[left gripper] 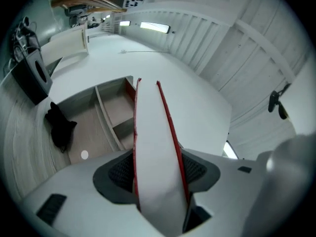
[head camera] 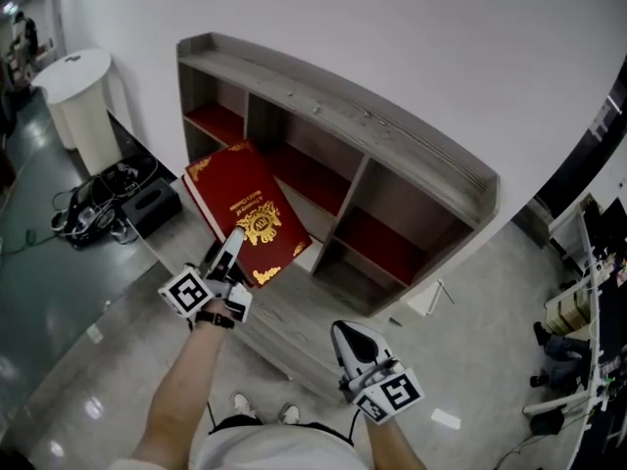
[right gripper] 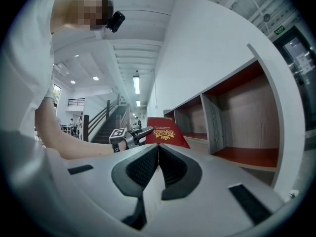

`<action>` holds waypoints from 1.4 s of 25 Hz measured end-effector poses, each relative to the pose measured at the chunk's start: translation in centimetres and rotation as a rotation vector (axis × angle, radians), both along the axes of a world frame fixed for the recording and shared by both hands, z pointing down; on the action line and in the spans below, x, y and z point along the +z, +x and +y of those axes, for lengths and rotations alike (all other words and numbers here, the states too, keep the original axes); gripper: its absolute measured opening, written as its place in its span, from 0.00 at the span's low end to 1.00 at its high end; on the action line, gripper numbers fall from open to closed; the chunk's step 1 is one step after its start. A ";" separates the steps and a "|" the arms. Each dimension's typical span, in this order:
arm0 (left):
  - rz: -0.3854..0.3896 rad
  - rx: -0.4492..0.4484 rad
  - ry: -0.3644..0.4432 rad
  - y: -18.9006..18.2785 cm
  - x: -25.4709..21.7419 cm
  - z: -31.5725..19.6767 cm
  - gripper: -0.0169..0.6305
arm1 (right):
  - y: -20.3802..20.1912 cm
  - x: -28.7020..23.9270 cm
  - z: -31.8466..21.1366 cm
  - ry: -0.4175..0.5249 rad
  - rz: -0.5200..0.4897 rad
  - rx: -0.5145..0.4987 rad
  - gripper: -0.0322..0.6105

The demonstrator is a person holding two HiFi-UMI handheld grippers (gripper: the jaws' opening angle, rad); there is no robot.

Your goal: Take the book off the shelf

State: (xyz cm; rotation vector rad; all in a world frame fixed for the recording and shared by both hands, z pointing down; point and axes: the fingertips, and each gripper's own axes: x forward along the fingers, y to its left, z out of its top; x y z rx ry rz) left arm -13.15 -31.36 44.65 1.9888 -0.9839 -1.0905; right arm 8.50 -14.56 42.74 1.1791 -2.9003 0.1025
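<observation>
Head view: red gold-stamped book (head camera: 247,204) is out of the wooden shelf (head camera: 392,140), in the air just in front of it, cover up, long axis far-left to near-right. Left gripper (head camera: 233,248) jaws clamp its near edge. Right gripper (head camera: 351,341) near right, jaws closed together, empty.

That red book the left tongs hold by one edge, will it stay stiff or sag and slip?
The book probably stays stiff: its cover looks flat though the left tongs pinch only one edge. It looks thick, so likely heavy enough to pivot in that grip. The smooth cover may slip.
</observation>
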 end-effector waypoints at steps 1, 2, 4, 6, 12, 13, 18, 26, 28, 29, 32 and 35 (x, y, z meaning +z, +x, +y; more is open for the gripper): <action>-0.031 -0.018 0.000 -0.5 0.0 0.5 0.42 | 0.0 0.0 -0.1 0.001 -0.001 -0.001 0.09; -0.052 -0.035 0.002 -1.1 0.1 1.1 0.42 | 0.1 -0.1 -0.1 0.002 -0.003 -0.002 0.09; -0.076 -0.063 0.006 -2.1 0.0 2.4 0.42 | 0.2 0.0 -0.2 0.001 -0.006 -0.003 0.09; -0.103 -0.088 0.017 -3.1 -0.3 3.8 0.42 | 0.4 0.0 -0.3 0.000 -0.009 -0.003 0.09; -0.206 -0.165 0.061 -6.7 -1.0 8.8 0.42 | 0.6 -0.3 -0.8 0.014 -0.014 -0.006 0.09; -0.227 -0.175 0.068 -7.2 -1.1 9.7 0.42 | 0.6 -0.4 -0.9 0.019 -0.013 -0.004 0.09; -0.288 -0.234 0.104 -9.3 -2.1 13.9 0.42 | 1.4 -1.3 -1.6 0.044 -0.014 0.013 0.09; -0.412 -0.279 0.130 -11.1 -2.3 19.6 0.41 | 2.7 -0.9 -2.4 0.042 0.012 0.046 0.09; -0.441 -0.288 0.128 -11.3 -2.1 20.5 0.41 | 2.9 -0.6 -2.5 0.031 0.014 0.053 0.09; -0.451 -0.296 0.127 -11.4 -2.1 21.0 0.41 | 2.9 -0.5 -2.5 0.026 0.014 0.058 0.09; -0.472 -0.328 0.122 -11.8 -2.1 22.4 0.41 | 3.2 -0.3 -2.5 0.018 0.012 0.074 0.09; -0.502 -0.351 0.124 -12.2 -2.1 24.0 0.41 | 3.8 -0.3 -2.5 0.018 0.013 0.094 0.09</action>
